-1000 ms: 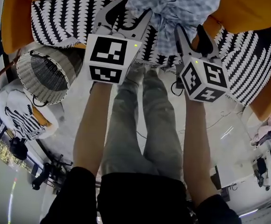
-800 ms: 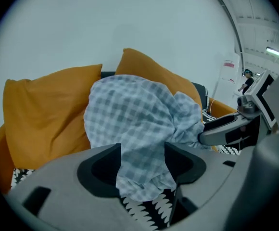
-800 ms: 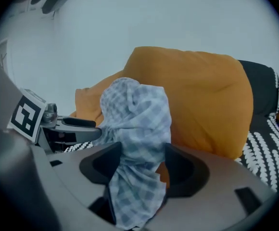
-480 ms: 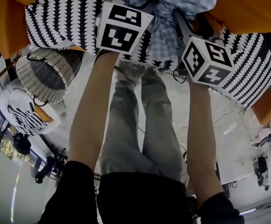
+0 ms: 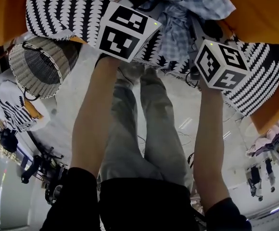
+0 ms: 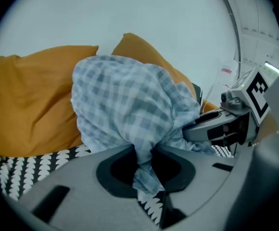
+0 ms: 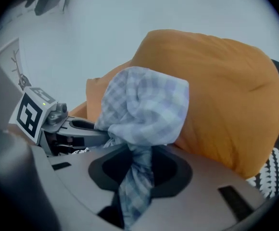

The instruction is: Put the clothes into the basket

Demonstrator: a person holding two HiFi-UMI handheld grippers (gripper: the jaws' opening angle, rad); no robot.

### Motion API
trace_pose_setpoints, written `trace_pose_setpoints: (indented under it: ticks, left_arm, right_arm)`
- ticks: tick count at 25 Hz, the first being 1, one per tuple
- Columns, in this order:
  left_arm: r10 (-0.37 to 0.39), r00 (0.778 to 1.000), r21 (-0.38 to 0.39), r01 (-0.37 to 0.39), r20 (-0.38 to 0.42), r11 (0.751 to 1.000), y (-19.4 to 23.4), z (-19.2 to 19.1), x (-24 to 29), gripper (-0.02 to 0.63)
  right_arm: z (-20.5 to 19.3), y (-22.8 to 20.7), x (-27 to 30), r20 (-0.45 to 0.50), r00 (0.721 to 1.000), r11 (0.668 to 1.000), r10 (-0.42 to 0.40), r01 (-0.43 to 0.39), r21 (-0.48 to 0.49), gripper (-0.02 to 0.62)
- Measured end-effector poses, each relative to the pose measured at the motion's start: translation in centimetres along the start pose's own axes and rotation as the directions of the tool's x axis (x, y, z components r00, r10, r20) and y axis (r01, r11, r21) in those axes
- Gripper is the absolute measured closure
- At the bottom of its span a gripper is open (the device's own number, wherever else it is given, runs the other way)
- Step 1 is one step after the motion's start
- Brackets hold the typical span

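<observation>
1. Clothes [image 5: 178,13] (one pale blue checked garment, as far as the views show) lie bunched on the sofa, and both tongs are on them. The left tongs [image 6: 142,160] have just been closing and now pinch a fold of the checked cloth between their pads.
2. The right tongs [image 7: 138,166] have likewise just been closing. They clamp another fold of the same garment, with a strip of it hanging down through the jaws.
3. The bundle leans against the orange cushions [image 6: 29,95] and lies over the black-and-white throw [image 5: 62,8]. It does not look lifted yet.
4. The basket [image 5: 36,71] stands on the floor, well apart on the person's left, and no cloth shows inside it.
5. Judged from this, only the grasp is done. Lifting, carrying across to the basket and releasing are all left.
</observation>
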State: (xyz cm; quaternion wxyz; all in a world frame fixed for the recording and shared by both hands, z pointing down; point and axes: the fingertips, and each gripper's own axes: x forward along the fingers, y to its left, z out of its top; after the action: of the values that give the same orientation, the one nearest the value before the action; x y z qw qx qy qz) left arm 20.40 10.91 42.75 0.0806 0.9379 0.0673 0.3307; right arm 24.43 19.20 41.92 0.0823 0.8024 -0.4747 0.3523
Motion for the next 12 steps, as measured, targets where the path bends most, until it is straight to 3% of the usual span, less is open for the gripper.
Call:
trace_pose_setpoints:
  ticks: [5, 12]
  left_arm:
    - [0.045, 0.996, -0.077, -0.039, 0.076, 0.996, 1.4, -1.3, -5.7, 0.532]
    - [0.205, 0.969, -0.203, -0.175, 0.138, 0.963, 6.2, -5.7, -16.4, 0.531]
  right_arm:
    - [1.3, 4.7, -0.9, 0.048, 0.997, 0.998, 0.055, -0.054, -0.020, 0.491]
    - [2.2, 16.5, -0.6, 0.066, 0.974, 0.972, 0.217, -0.210, -0.102, 0.492]
